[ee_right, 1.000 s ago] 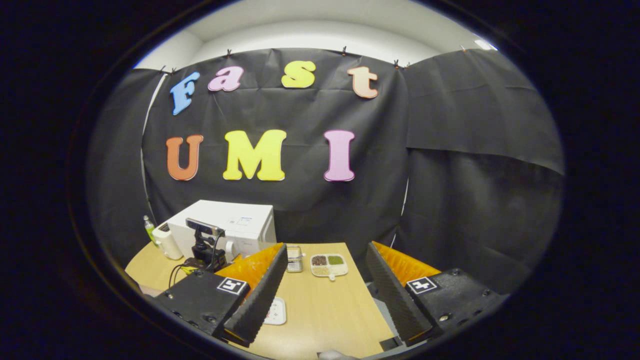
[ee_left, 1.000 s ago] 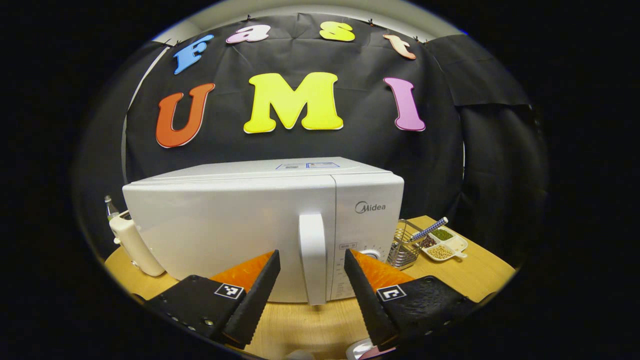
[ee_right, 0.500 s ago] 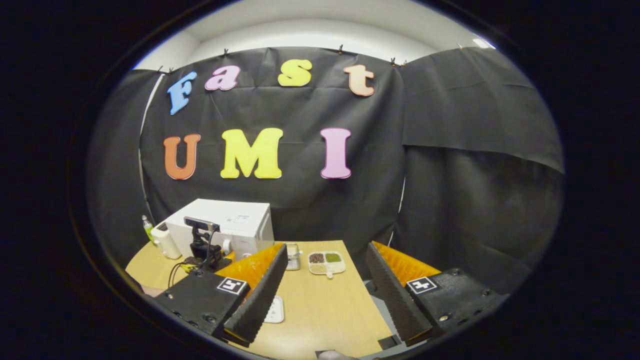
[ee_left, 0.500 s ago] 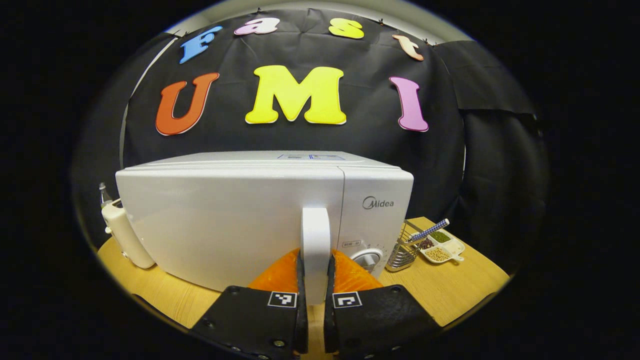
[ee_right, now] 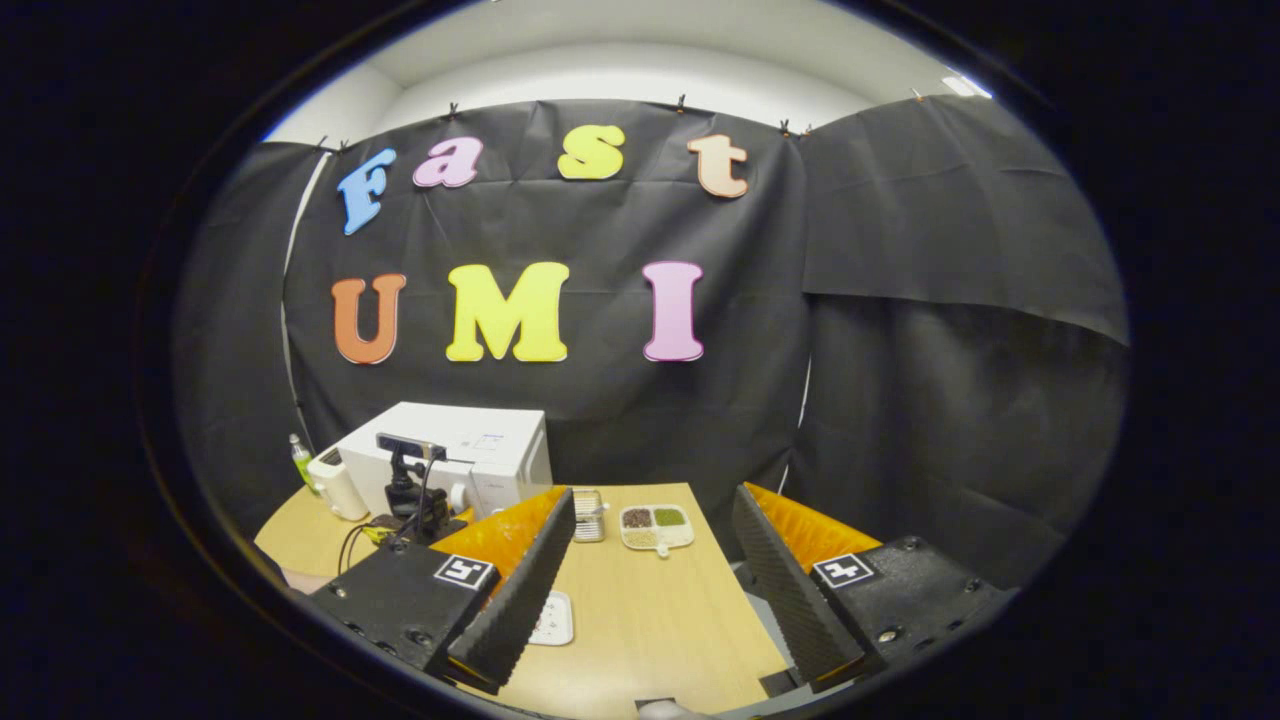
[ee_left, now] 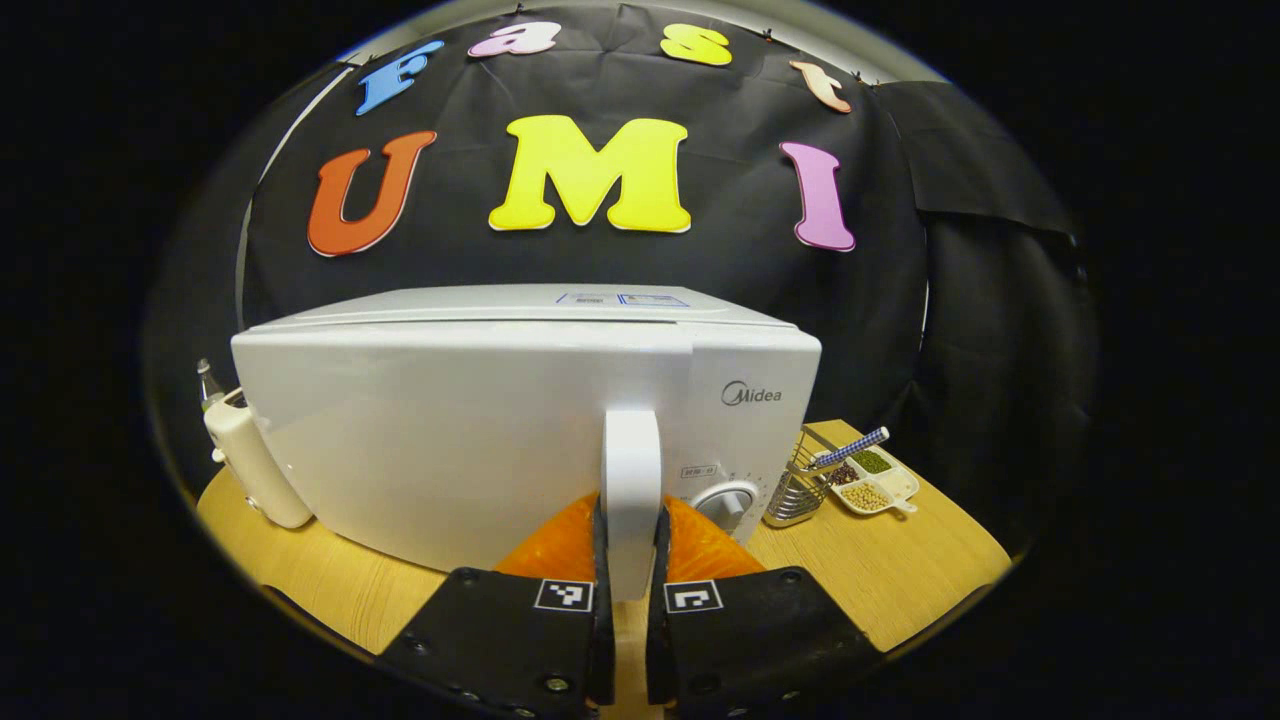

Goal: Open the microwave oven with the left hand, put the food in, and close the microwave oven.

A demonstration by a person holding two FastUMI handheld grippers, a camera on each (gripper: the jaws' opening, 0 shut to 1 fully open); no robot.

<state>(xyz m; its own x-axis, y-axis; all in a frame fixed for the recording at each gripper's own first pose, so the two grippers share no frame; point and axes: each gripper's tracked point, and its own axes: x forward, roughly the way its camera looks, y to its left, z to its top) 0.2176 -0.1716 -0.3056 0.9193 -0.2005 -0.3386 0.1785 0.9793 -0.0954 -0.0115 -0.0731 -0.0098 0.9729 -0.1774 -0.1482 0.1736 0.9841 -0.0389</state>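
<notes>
1. Left gripper view: the white box-shaped microwave oven point(ee_left: 480, 420) sits on the light wooden bench point(ee_left: 880, 570), with its door closed or nearly so.
2. The left tongs point(ee_left: 628, 560) are closed on the tall white door handle point(ee_left: 631, 490), one finger pressing each side.
3. So the grab is done. I think the pull to swing the door open comes next.
4. The right tongs point(ee_right: 650, 580) are open and hold nothing, over the bench in the right gripper view.
5. The small flat white plate point(ee_right: 552, 620) near them may be for the food; I cannot tell.
6. Putting food in and closing the door are left.
7. A wire basket point(ee_left: 795, 490) and a white tray of beans point(ee_left: 872, 482) sit beside the oven.
</notes>
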